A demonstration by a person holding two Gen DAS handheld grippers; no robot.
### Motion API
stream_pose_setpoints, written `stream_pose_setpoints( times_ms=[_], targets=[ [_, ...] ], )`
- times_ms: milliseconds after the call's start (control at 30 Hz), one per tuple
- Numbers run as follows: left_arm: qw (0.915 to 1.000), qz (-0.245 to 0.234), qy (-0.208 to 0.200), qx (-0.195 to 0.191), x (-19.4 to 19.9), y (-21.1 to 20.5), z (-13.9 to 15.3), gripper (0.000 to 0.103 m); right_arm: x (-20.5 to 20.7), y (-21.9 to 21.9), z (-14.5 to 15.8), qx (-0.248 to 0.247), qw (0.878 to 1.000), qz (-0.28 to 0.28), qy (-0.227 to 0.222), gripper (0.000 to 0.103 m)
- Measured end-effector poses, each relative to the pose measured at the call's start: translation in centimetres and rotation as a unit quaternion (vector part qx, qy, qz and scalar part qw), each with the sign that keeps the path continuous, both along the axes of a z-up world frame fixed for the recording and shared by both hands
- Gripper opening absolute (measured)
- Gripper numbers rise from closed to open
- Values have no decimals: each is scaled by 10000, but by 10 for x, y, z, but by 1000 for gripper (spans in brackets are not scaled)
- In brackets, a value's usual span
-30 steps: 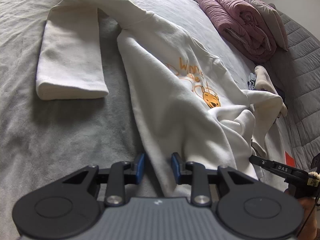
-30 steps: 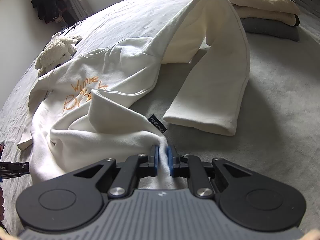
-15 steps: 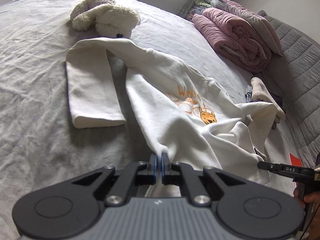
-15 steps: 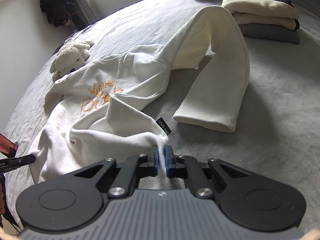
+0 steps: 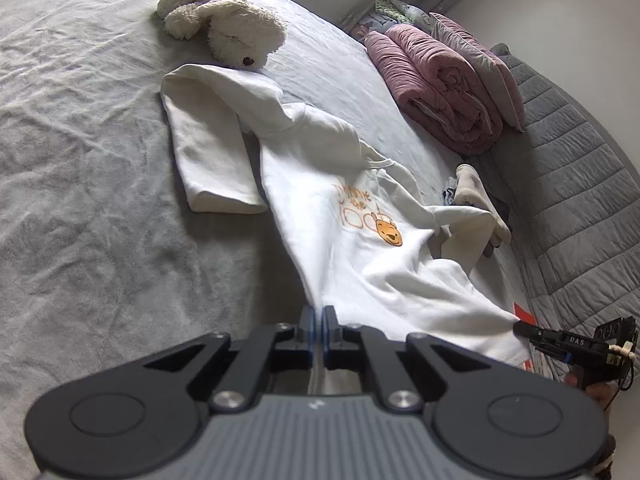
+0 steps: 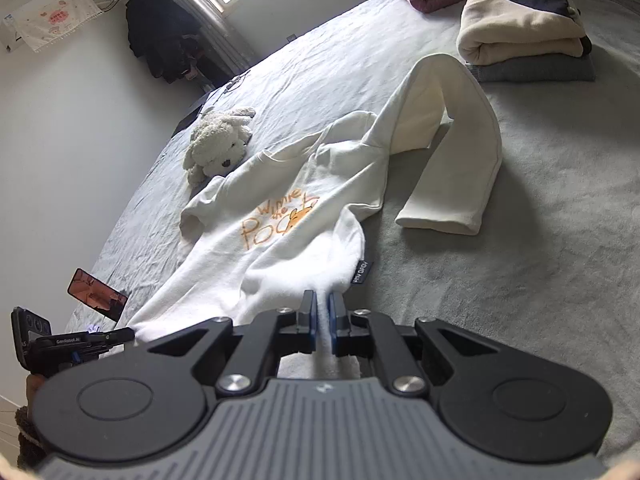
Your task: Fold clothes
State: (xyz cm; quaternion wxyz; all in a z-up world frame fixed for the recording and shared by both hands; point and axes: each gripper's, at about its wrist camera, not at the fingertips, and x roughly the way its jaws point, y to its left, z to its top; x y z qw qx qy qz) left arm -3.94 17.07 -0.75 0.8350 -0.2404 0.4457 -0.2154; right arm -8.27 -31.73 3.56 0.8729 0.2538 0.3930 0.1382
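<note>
A white sweatshirt point(image 5: 344, 216) with an orange bear print lies chest-up on the grey bed, its hem end lifted toward me. My left gripper point(image 5: 318, 316) is shut on one bottom corner of the hem. My right gripper point(image 6: 323, 304) is shut on the other hem corner, beside a small black label point(image 6: 362, 272). The sweatshirt point(image 6: 280, 248) stretches away from both grips. One sleeve point(image 5: 208, 148) lies folded back on the bed at the left; the other sleeve point(image 6: 456, 152) bends over at the right. Each gripper also appears at the edge of the other's view.
A white plush dog point(image 5: 224, 20) lies past the collar. A rolled pink quilt point(image 5: 440, 88) and pillows sit at the headboard side. A stack of folded clothes point(image 6: 524, 36) rests at the far right. A phone point(image 6: 98, 294) lies on the bed near the left hand.
The left gripper closed on the hem corner. Both grippers rose and pulled back, lifting the hem and drawing the sweatshirt straighter; more of the bed and plush came into view.
</note>
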Motion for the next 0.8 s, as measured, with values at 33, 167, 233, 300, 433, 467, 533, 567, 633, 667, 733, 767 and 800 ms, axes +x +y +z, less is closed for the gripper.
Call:
stream_pose_setpoints(
  times_ms=[33,167,233,300,433,467,533,567,633,667,733,767,800],
  targets=[
    [10000,-23,-7,-45,-3,3,1,3,-4,0,5,-32,10000,41,-46,8],
    [9997,-210,63,-88,-12,7,-3,3,-21,1,17,-250,9993,187,-211,8],
    [9993,-337,138,-2,-15,5,-9,3,-25,1,17,-351,9988,288,-193,8],
    [9986,-476,201,126,-18,3,-15,3,-28,4,11,-462,9978,462,-116,8],
    [9965,-695,216,407,-23,-1,-22,3,-27,11,-2,-639,9940,890,47,8],
    [9959,-737,218,477,-24,-2,-24,3,-26,12,-6,-681,9930,963,117,8],
    [9949,-779,272,578,-24,-3,-28,3,-23,13,-16,-809,9906,1058,298,8],
    [9944,-799,299,628,-24,-3,-30,3,-23,12,-20,-860,9898,1076,374,8],
    [9931,-841,356,733,-25,-4,-34,3,-21,12,-27,-950,9880,1108,515,8],
    [9924,-860,391,795,-24,-4,-37,3,-20,12,-31,-997,9868,1135,586,8],
    [9908,-907,423,907,-24,-6,-39,3,-18,13,-39,-1117,9830,1251,743,8],
    [9899,-940,434,969,-24,-7,-40,3,-18,14,-42,-1178,9809,1309,821,8],
    [9888,-980,445,1030,-24,-8,-41,3,-17,15,-46,-1247,9786,1371,893,8]
  ],
)
